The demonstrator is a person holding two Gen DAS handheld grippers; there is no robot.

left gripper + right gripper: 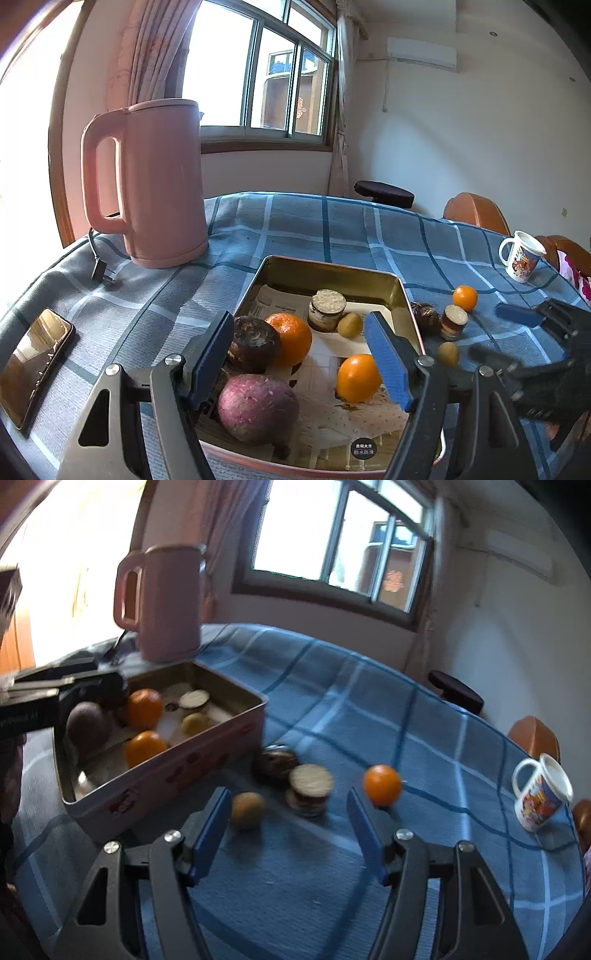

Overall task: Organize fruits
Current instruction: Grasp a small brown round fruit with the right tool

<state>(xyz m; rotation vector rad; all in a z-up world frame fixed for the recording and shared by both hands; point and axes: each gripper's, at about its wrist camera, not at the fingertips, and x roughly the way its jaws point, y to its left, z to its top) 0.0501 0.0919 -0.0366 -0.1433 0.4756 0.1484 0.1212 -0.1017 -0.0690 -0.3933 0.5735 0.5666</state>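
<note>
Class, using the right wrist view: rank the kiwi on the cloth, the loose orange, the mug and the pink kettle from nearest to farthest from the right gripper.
1. Kiwi, beside the left finger of the right gripper.
2. Loose orange, just past the right fingertip; close to the kiwi's rank.
3. Mug, far right on the cloth.
4. Pink kettle, at the back left, behind the tin.

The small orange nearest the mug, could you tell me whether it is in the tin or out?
Out. The small orange sits on the blue checked cloth, apart from the tin.
</note>
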